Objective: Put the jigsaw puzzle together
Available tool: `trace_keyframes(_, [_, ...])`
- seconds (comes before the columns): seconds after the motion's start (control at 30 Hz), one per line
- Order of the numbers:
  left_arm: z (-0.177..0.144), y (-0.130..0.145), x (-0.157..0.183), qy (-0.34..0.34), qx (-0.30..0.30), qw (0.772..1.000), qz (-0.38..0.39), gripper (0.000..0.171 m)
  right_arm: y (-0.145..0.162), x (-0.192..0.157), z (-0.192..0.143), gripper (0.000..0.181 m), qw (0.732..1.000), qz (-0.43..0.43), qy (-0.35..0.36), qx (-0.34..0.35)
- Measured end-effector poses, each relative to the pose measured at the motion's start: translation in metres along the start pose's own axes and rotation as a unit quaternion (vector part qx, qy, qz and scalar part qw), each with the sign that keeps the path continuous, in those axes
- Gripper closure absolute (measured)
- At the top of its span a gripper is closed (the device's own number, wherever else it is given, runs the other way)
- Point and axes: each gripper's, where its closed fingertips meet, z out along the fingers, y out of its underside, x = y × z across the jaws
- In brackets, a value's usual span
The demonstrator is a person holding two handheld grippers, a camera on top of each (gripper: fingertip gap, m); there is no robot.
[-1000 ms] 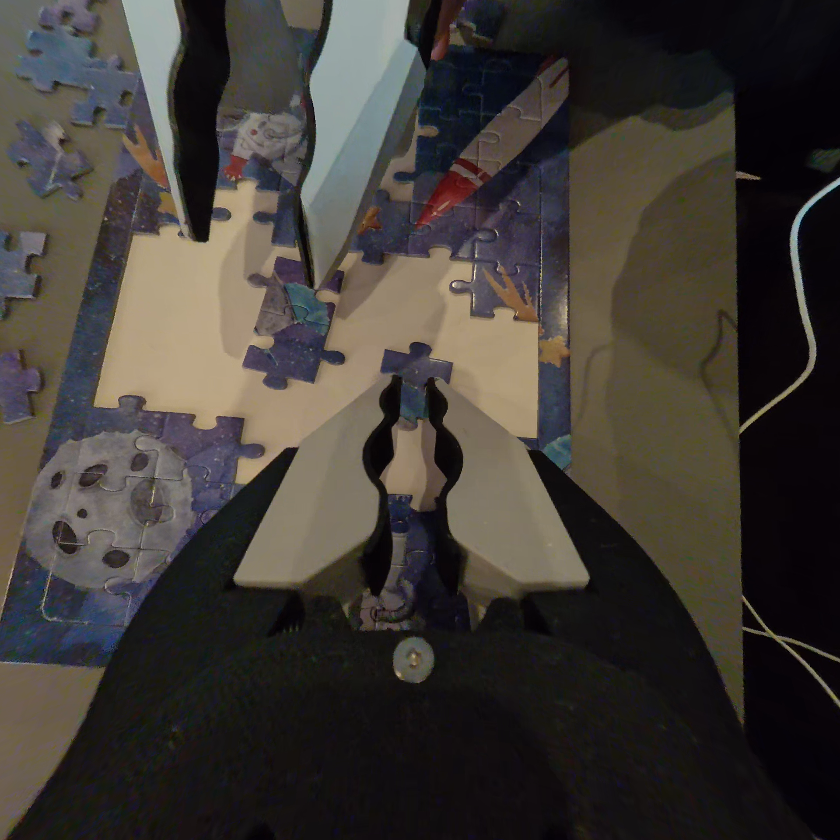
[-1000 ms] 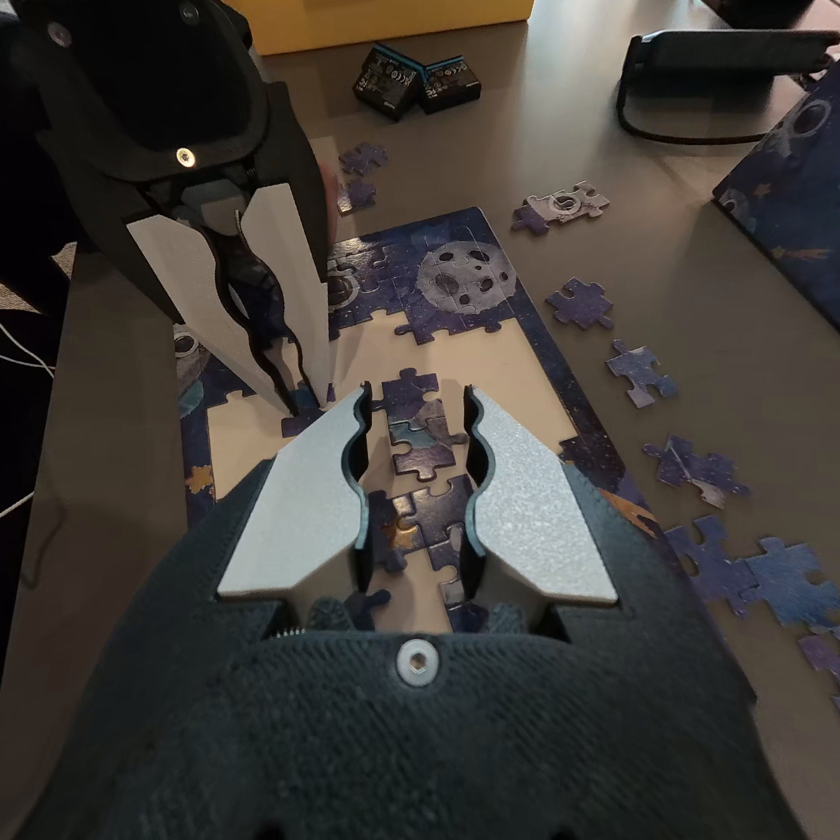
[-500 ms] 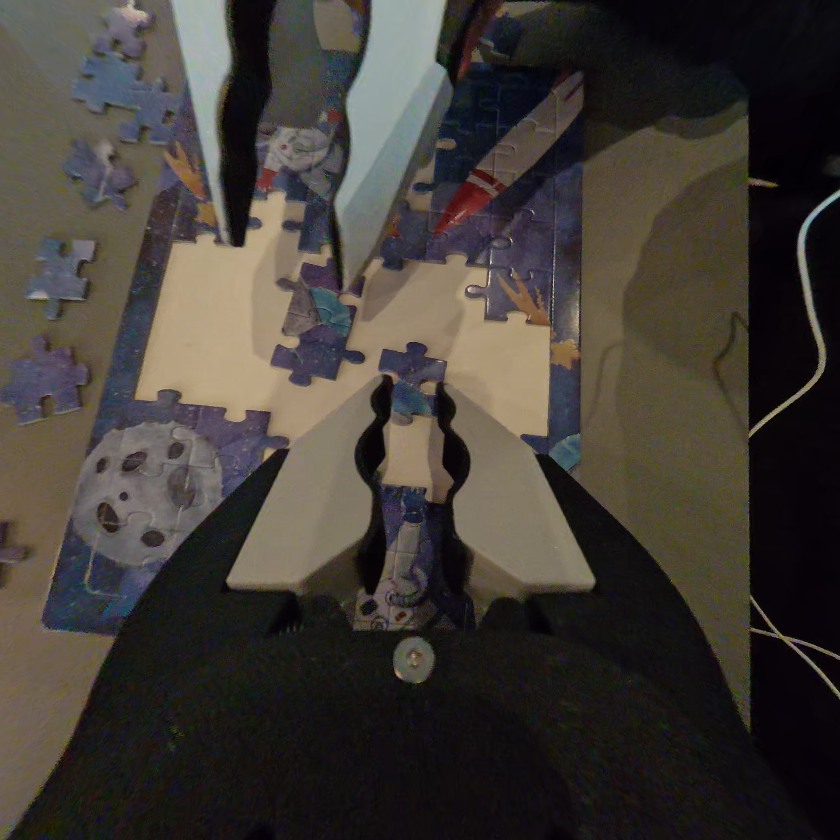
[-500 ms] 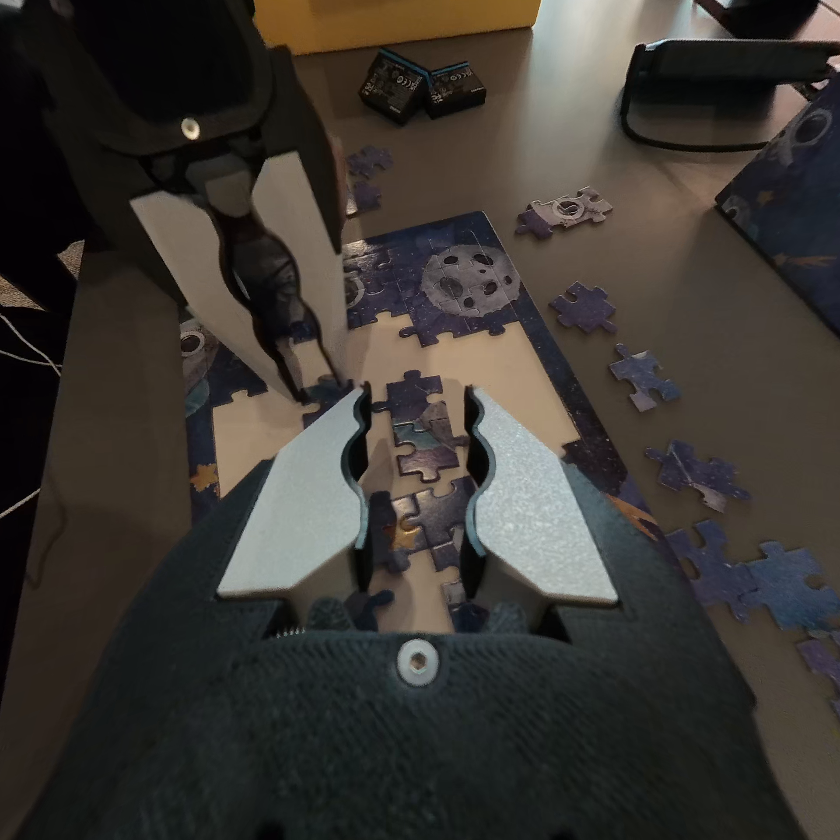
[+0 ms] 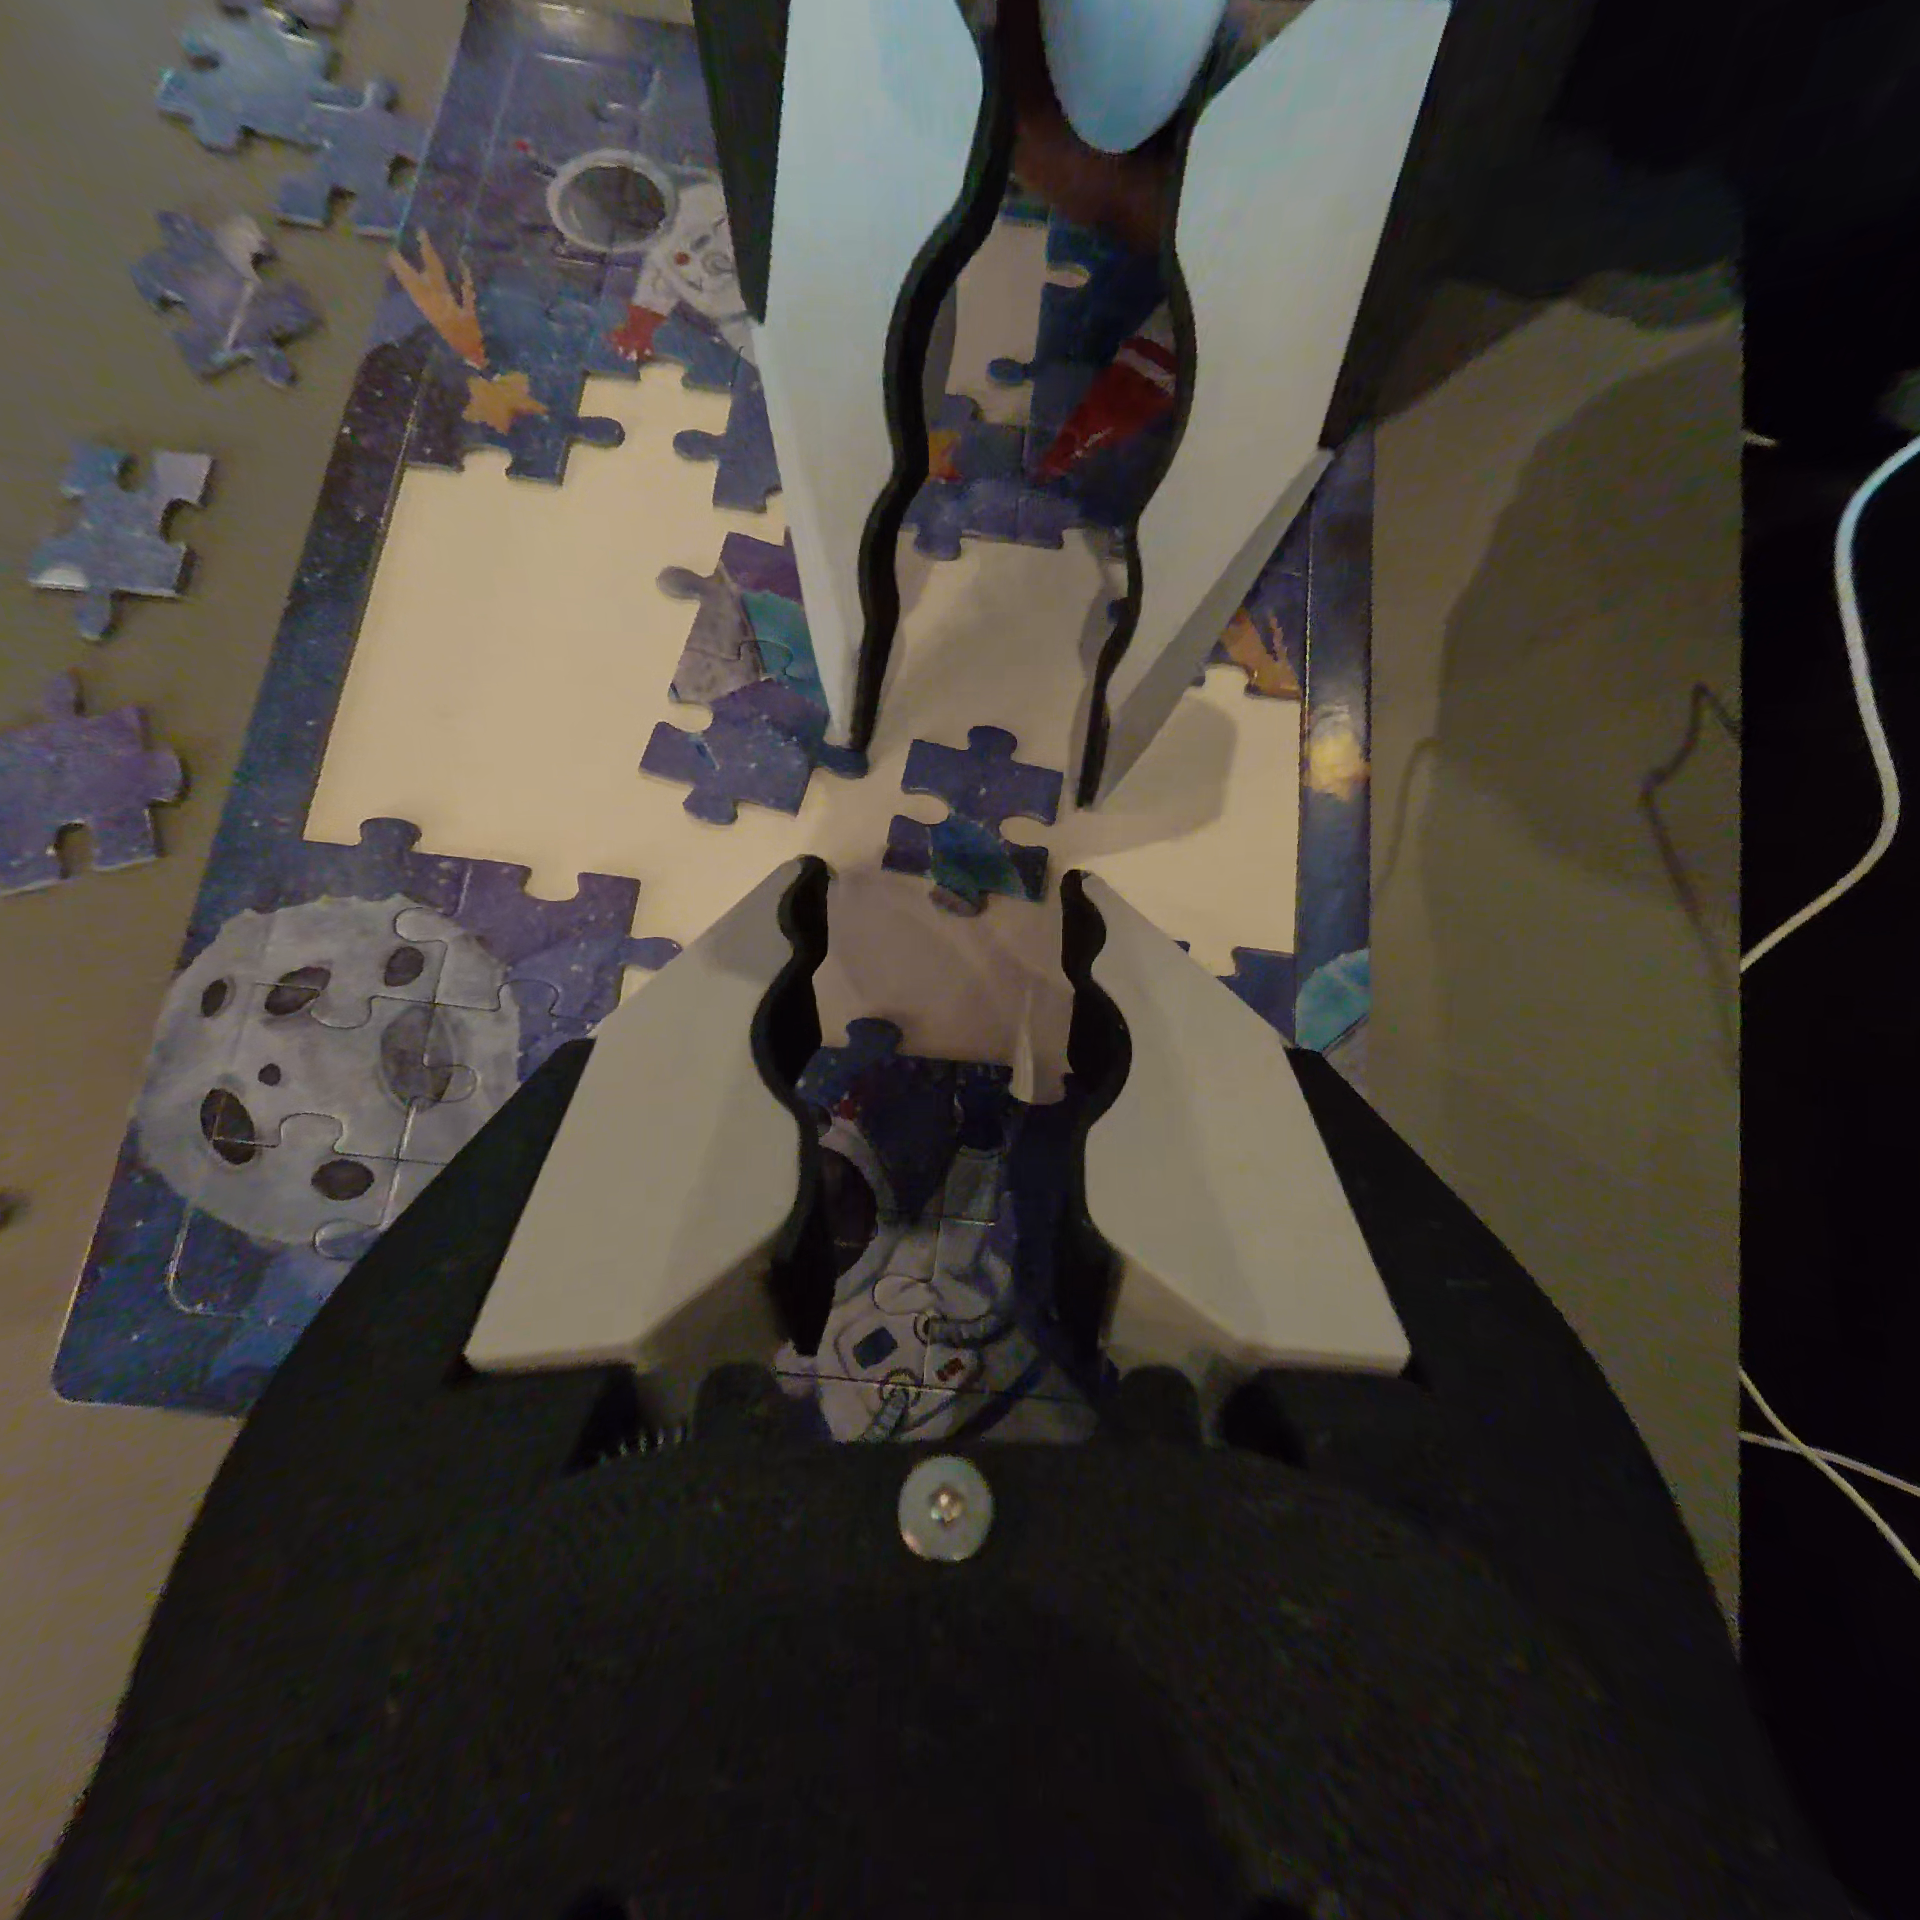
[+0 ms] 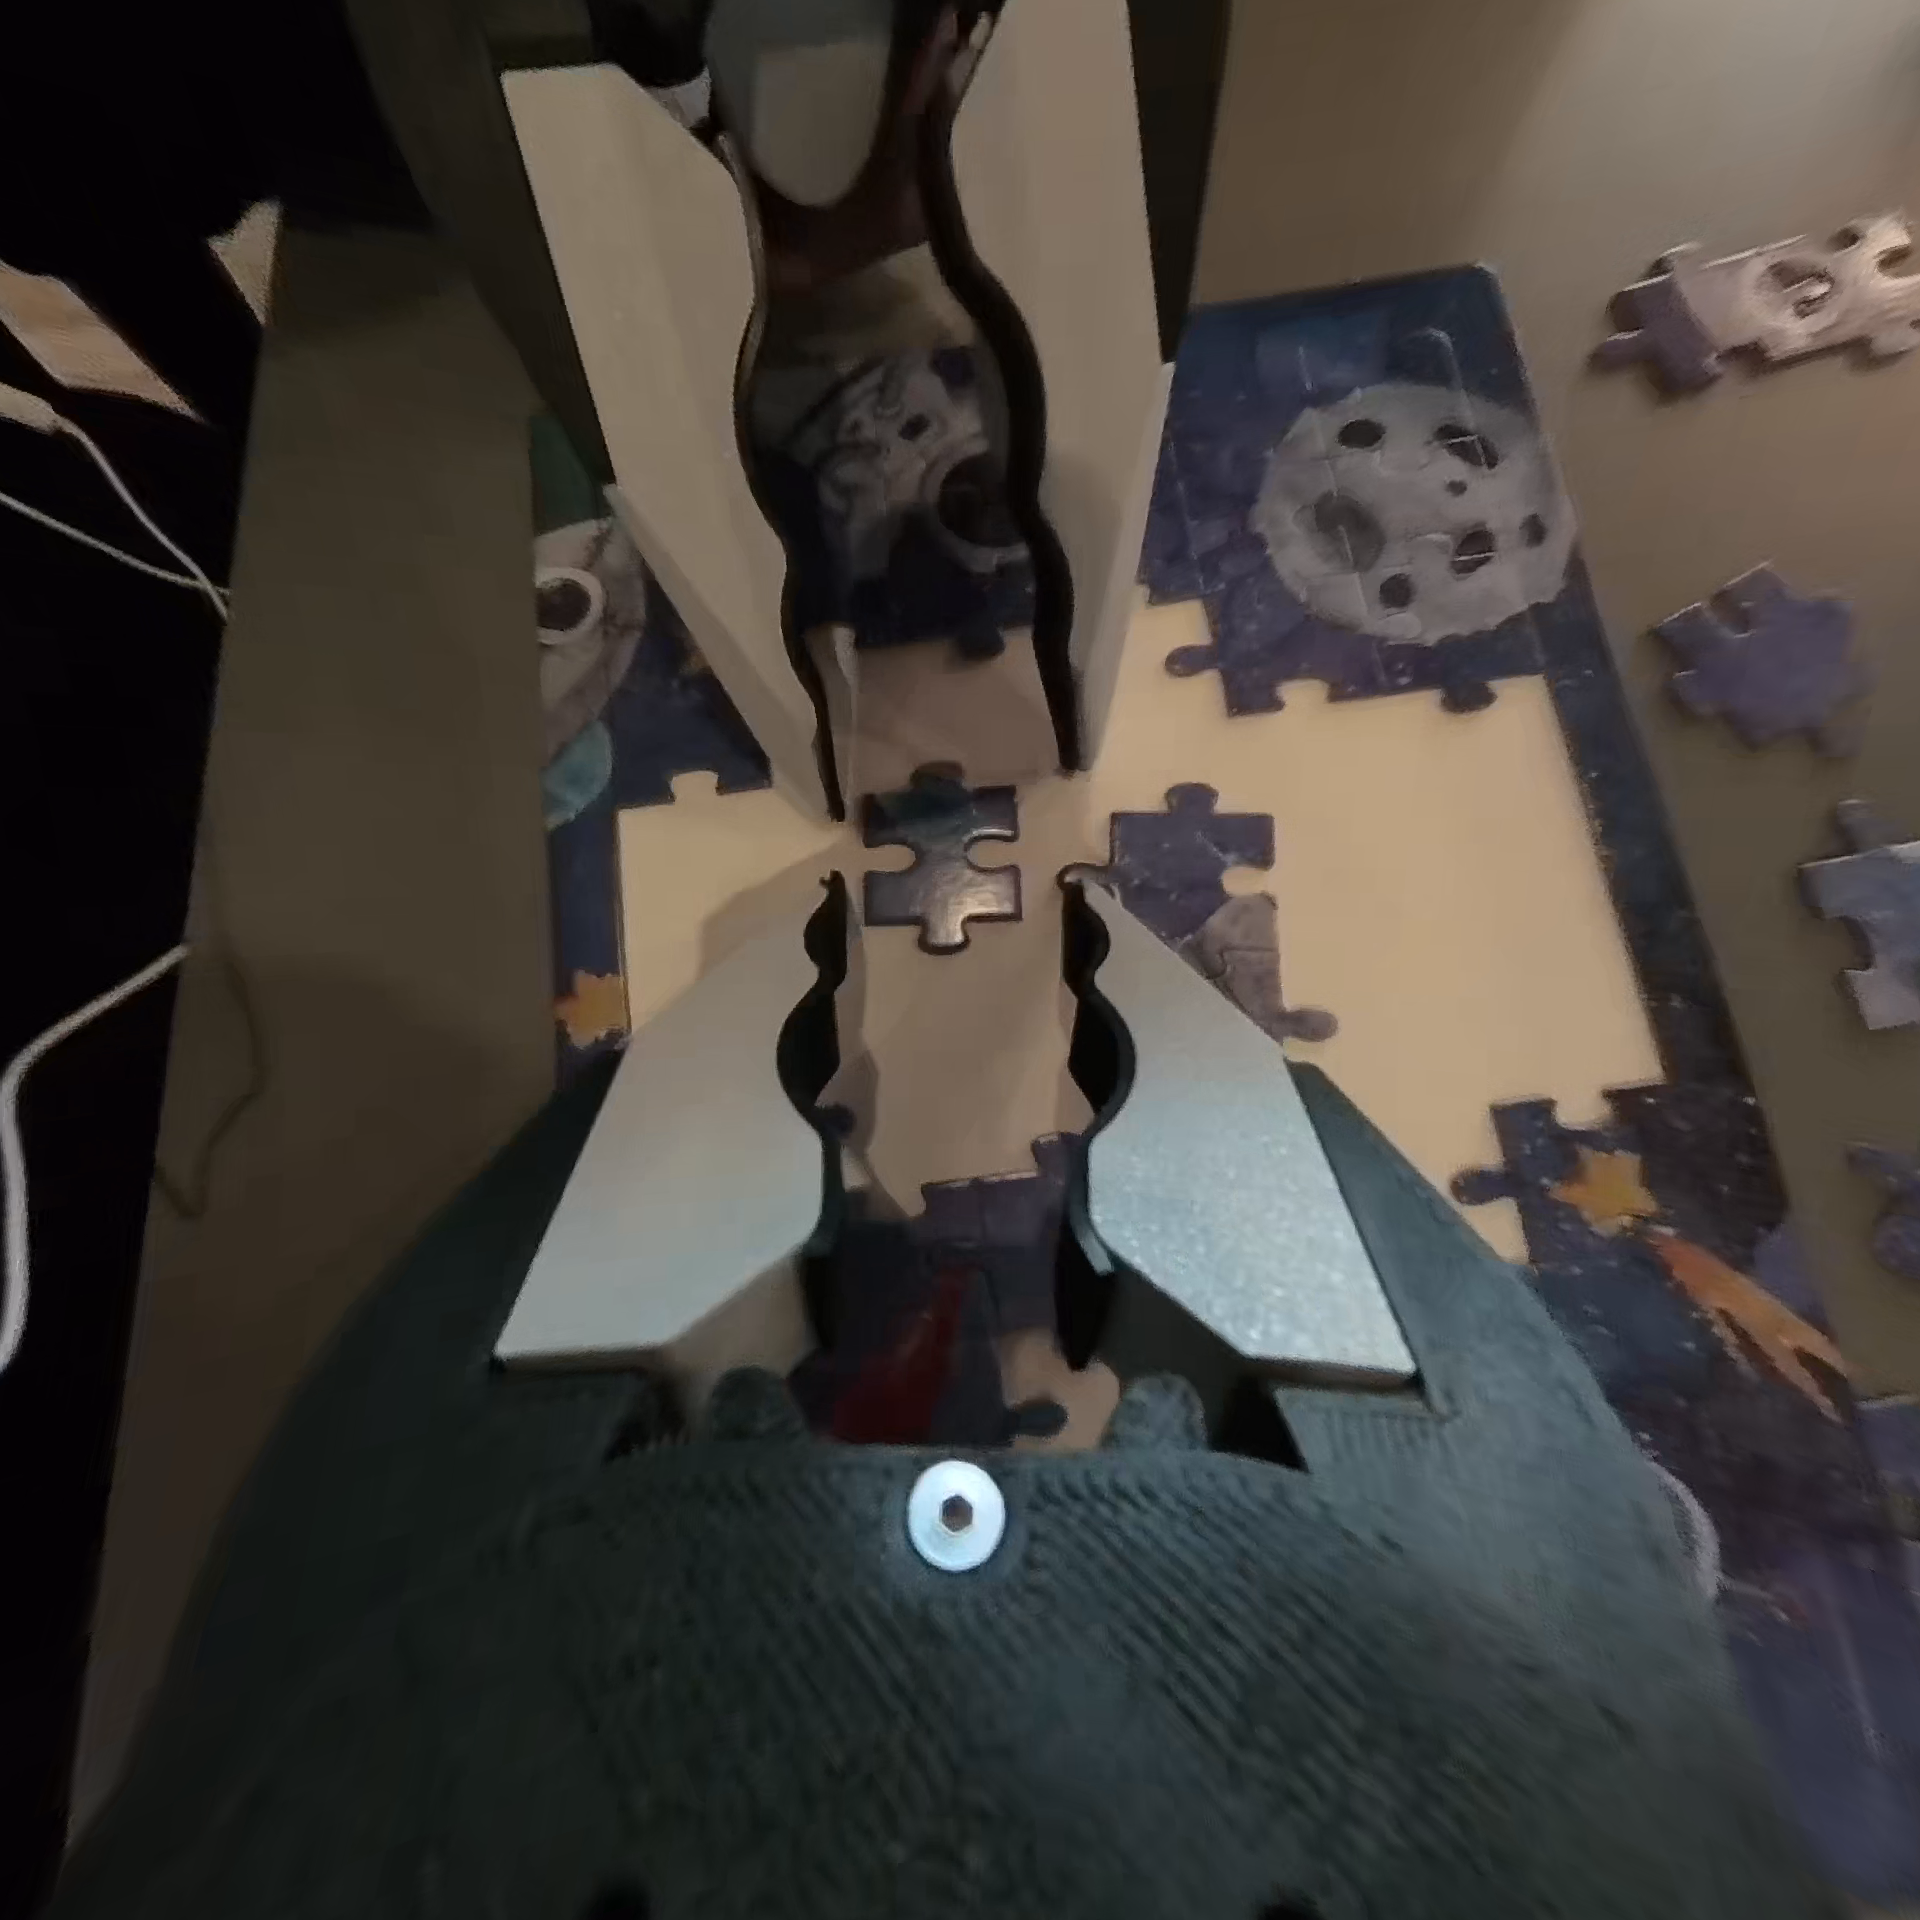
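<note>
Going left to right: small joined clump of dark blue card pieces [image 5: 743, 727] in the tray's bare middle, then the single loose blue jigsaw piece [image 5: 971, 821] just beside it. Both the left gripper [image 5: 940, 883] & right gripper [image 6: 951, 883] are spread wide w/ nothing in them, tips facing over the piece. Step: picking it. Next I think: one closes on it, slides it to the clump

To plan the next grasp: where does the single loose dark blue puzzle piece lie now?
The single dark blue puzzle piece lies flat on the cream tray floor, between both open grippers' tips, apart from the small joined blue cluster.
</note>
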Motion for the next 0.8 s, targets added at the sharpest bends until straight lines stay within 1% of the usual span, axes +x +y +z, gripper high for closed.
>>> trace_keyframes(0.17, [0.0006, -0.001, 0.0027, 0.009, 0.007, 1.0, -0.001, 0.134, -0.0012, -0.0011, 0.0022, 0.144, 1.0, -0.008, 0.004, 0.001])
trace_keyframes(0.27, [0.0016, -0.0021, 0.0031, 0.008, 0.012, 1.0, -0.004, 0.138, -0.0012, 0.0002, 0.0028, 0.151, 1.0, -0.017, 0.012, -0.001])
trace_keyframes(0.63, [0.0021, -0.0028, 0.0022, -0.006, 0.01, 1.0, 0.016, 0.143, -0.0013, -0.0015, 0.0029, 0.152, 1.0, -0.024, 0.009, -0.003])
trace_keyframes(0.67, [0.002, -0.0032, 0.0029, -0.005, 0.011, 1.0, 0.019, 0.144, -0.0013, -0.0015, 0.0029, 0.153, 1.0, -0.025, 0.01, -0.003])
trace_keyframes(0.73, [0.0025, -0.0043, 0.0088, 0.008, 0.012, 1.0, 0.026, 0.158, -0.0013, -0.0008, 0.0027, 0.153, 1.0, -0.028, 0.013, -0.004])
trace_keyframes(0.8, [0.003, -0.0054, 0.0069, -0.003, 0.013, 0.999, 0.032, 0.155, -0.0012, -0.0007, 0.0023, 0.153, 0.999, -0.031, 0.014, -0.004])
